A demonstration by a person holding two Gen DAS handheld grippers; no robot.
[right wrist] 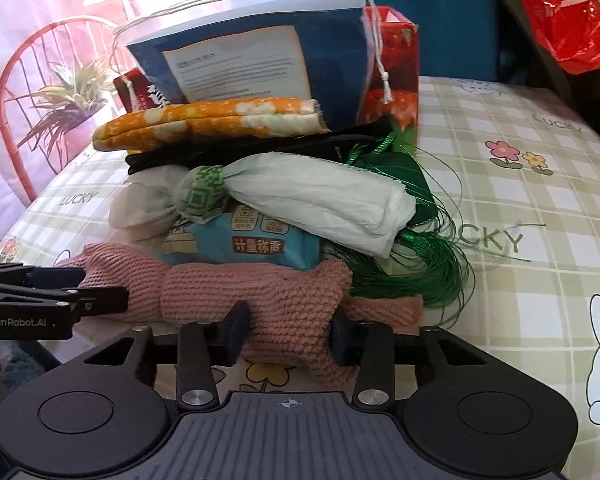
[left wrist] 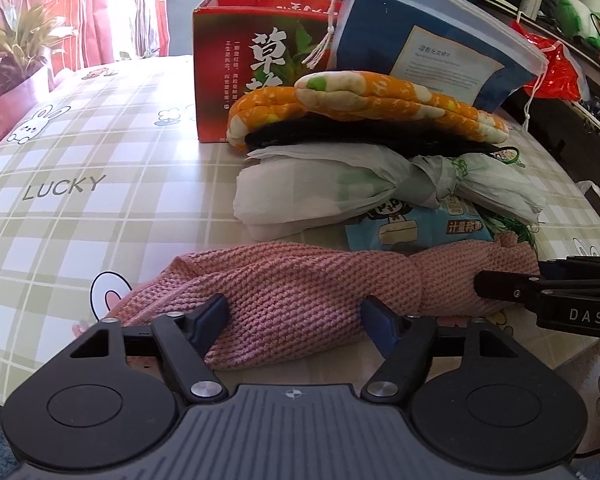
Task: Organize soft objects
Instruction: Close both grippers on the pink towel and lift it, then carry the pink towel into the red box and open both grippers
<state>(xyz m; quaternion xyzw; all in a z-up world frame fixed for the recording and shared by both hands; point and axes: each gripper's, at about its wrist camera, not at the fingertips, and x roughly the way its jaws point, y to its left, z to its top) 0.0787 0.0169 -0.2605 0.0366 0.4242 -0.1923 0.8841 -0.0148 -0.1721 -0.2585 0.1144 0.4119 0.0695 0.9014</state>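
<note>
Pink knitted cloth [left wrist: 300, 292] lies bunched along the near edge of the table [left wrist: 100, 152], which is covered in a green plaid cloth printed with rabbits and "LUCKY".

Left gripper [left wrist: 294, 316]: fingers straddle the left part of the pink cloth, blue pads pressed into the knit, clamped on it.

Right gripper [right wrist: 288, 332]: fingers close on the right part of the same cloth, pads sunk into it.

Just behind the cloth, a stack: blue snack packet [right wrist: 240, 244] at the bottom, knotted white plastic bag [left wrist: 340, 188] on it, a black fabric piece [left wrist: 360, 136] above, and an orange floral quilted pad [left wrist: 360, 100] on top. Green tassel threads [right wrist: 420, 272] spill out at the stack's right.

Behind the stack stand a red carton [left wrist: 236, 72] and a blue paper bag [left wrist: 428, 44].
</note>
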